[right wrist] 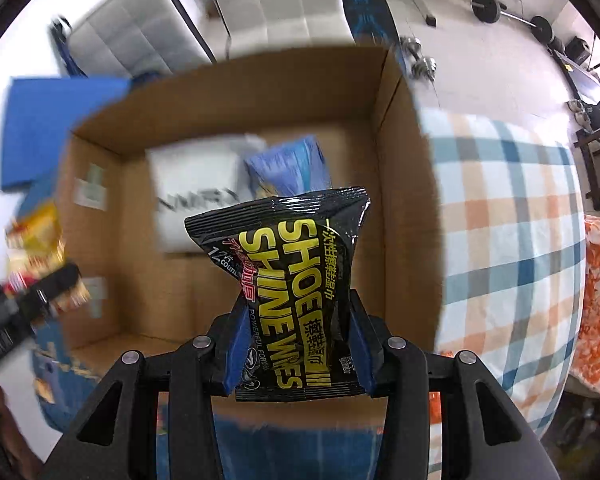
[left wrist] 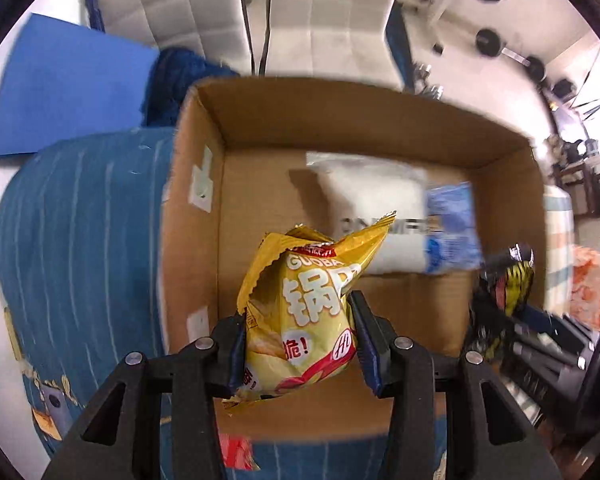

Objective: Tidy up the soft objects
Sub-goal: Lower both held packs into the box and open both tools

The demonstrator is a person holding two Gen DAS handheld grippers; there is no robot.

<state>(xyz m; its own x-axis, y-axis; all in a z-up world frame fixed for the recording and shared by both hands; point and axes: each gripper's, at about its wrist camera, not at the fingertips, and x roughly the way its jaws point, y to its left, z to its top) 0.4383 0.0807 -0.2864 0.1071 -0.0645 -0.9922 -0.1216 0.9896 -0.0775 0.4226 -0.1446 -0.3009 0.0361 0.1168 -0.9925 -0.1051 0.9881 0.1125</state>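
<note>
One cardboard box (left wrist: 380, 128), apparently four soft packets, two tools.

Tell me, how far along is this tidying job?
Partly done. Two soft packs already lie in the cardboard box: a white pack and a blue pack. In hand: the left gripper holds a yellow snack bag, and the right gripper holds a black shoe-wipes pack, both over the box. Left to do: releasing both inside.
</note>
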